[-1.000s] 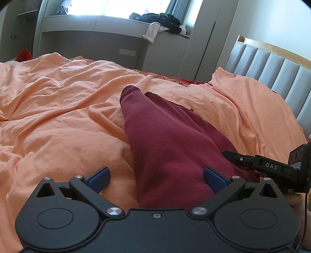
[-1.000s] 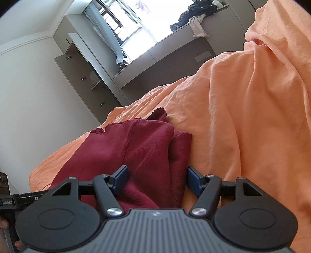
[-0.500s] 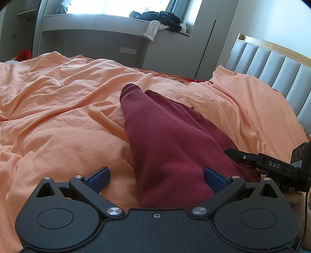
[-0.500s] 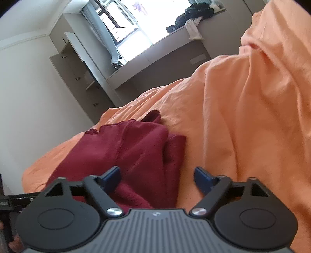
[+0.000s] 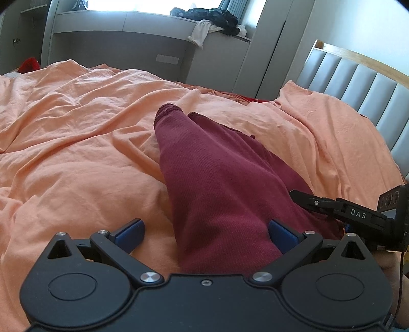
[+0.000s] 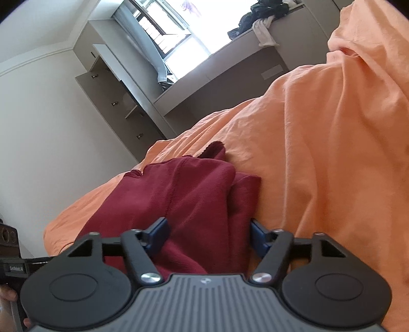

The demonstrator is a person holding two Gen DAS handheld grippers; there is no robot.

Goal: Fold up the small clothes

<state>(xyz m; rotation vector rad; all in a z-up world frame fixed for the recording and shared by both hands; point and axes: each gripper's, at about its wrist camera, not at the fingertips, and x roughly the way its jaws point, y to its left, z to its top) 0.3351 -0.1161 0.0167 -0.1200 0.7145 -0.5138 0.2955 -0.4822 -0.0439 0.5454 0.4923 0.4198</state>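
Left gripper [image 5: 205, 233]: jaws wide apart, nothing pinched. Blue pads [image 5: 129, 233] smooth and flat, set on shiny black arms with round silver bolts. One pad over the orange sheet, the other at the edge of the dark red clothes [image 5: 219, 189]. Red cloth running up between the two pads.

Right gripper [image 6: 208, 236]: jaws open too, about half as wide, holding nothing. Blue pads [image 6: 158, 231] on both sides of a bunched red fold. Touching the cloth or just above it: cannot tell. Grey ribbed plate behind the black arms.

Dark red clothes: soft, knitted, with tiny ribs in the weave. Long and thin in the left view, like a tube, with a rough little hem at the far end. Folded over in thick layers in the right view, with a sewn seam down the top layer. Lying flat on the bed, in the middle, between both grippers.

Under it, an orange sheet [image 5: 76, 143]: thin, soft, full of wrinkles, and piled up high on the right [image 6: 345, 127].

Further out, a grey padded headboard [image 5: 358, 76] with puffy upright strips and a wooden rim. Smooth grey cupboards [image 5: 115, 43] under a bright window. A messy heap of dark and white clothes [image 5: 214, 19] on the ledge. A small red thing [image 5: 30, 63] at the far left.
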